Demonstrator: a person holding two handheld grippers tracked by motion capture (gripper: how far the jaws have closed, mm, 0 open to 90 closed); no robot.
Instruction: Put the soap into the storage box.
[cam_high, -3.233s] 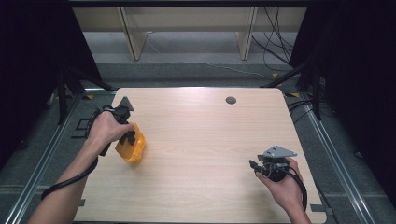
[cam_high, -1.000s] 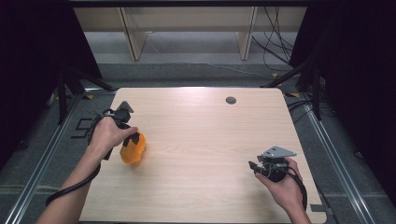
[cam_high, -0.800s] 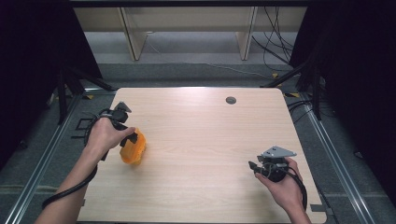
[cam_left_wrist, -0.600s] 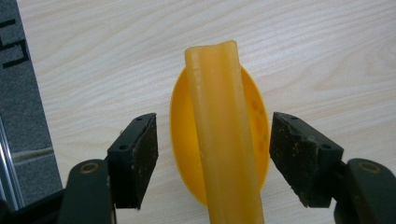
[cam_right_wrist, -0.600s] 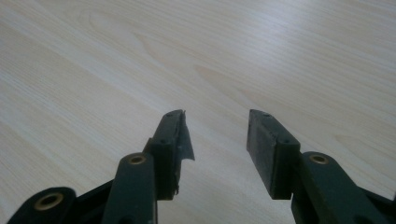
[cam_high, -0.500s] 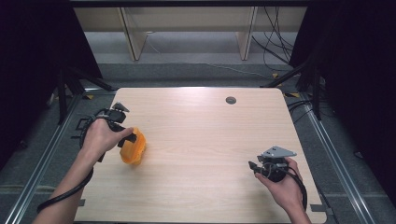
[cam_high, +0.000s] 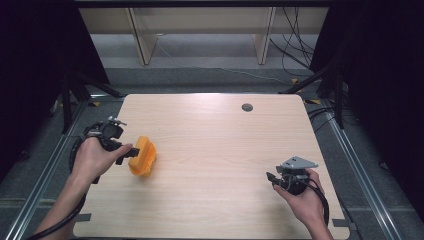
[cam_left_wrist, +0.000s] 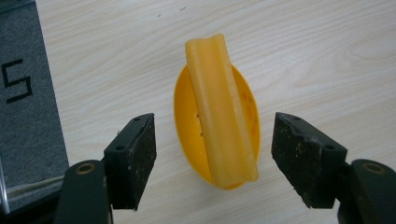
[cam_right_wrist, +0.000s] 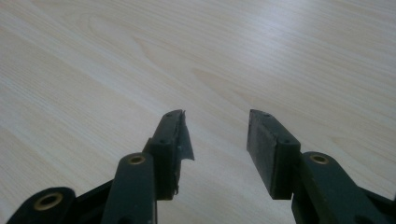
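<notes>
**Jaws spread around the yellow piece**

With the left gripper spread wide, we judge the step in hand to be either a fresh release or a coming grasp of the yellow bowl-shaped piece; we cannot tell which. It lies on the table between our jaws and just ahead of them, clear of both pads, its pale ridge running away from us. A grasp would call for easing forward, then closing on the ridge. The left hand holds the tool low, pointing right. The right gripper rests half open over bare wood, well apart.
</notes>
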